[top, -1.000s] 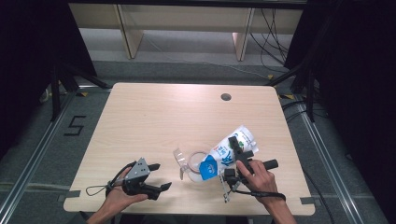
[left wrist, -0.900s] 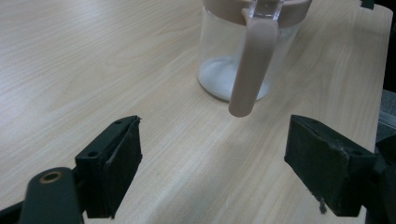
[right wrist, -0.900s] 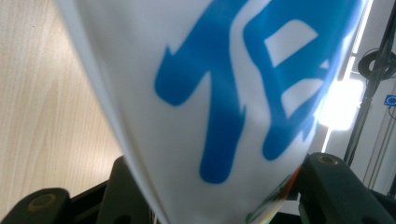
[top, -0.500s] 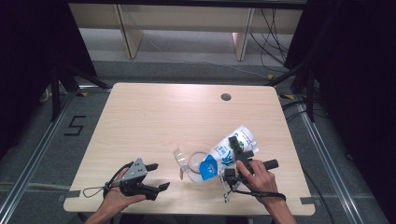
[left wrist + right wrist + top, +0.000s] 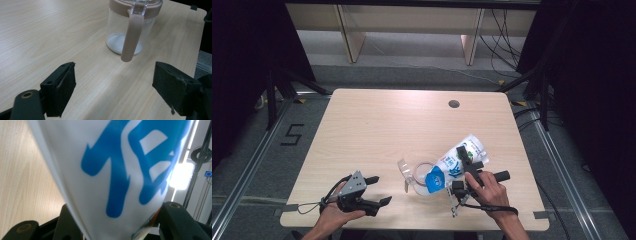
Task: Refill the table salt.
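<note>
Nothing moved: one jar (image 5: 422,175), one pouch (image 5: 462,155) in right jaws, left jaws wide.

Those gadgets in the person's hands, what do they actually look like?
Both are black handheld tools with two blocky black jaws. The left gripper carries a grey three-cornered plate on top and trails a thin black cable. The right gripper has a black side handle and a black cable loop. No sleeves show.

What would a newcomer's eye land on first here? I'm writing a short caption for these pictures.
First, the white pouch with blue print, tipped over the clear jar near the table's front edge, clamped in the right gripper. Next, the left gripper, jaws wide open, resting at the front left and facing the jar's pinkish handle.
</note>
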The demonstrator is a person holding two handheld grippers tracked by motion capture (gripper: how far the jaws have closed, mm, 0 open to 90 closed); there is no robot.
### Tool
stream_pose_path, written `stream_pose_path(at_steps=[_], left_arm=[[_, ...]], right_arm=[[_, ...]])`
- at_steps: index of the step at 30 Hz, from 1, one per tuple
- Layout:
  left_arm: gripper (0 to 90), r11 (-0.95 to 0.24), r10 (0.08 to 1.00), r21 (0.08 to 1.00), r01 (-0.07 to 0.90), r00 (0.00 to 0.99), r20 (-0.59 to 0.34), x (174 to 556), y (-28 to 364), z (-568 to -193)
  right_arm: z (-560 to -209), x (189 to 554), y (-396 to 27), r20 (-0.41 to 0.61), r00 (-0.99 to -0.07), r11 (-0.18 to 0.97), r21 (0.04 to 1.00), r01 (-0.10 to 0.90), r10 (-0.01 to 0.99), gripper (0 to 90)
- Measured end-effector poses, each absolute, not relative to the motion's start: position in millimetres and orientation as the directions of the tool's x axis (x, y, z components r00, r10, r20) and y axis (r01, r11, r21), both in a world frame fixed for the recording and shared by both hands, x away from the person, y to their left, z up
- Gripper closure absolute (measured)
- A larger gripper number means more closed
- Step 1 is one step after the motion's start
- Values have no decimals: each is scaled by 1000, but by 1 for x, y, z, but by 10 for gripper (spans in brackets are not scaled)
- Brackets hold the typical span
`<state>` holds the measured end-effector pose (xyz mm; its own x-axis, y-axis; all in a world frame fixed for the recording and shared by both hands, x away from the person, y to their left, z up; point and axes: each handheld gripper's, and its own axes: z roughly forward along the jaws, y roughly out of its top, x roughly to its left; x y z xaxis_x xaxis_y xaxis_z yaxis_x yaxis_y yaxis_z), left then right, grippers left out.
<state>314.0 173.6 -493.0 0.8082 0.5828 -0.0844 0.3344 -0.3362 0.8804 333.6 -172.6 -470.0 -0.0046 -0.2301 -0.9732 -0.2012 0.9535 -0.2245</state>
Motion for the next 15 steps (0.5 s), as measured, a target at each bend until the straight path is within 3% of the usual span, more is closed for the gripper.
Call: stream_pose_path(at_steps=[4,15], left_arm=[[180,-337,588,878,339,805,-85,313,174,-493],[179,-326,593,875,357,799,-105,312,173,-493]], right_arm=[[-467,334,-171,-965,2,944,-258,-204,-263,547],[-470,333,-173,-976,3,956,-214,-202,-218,552]])
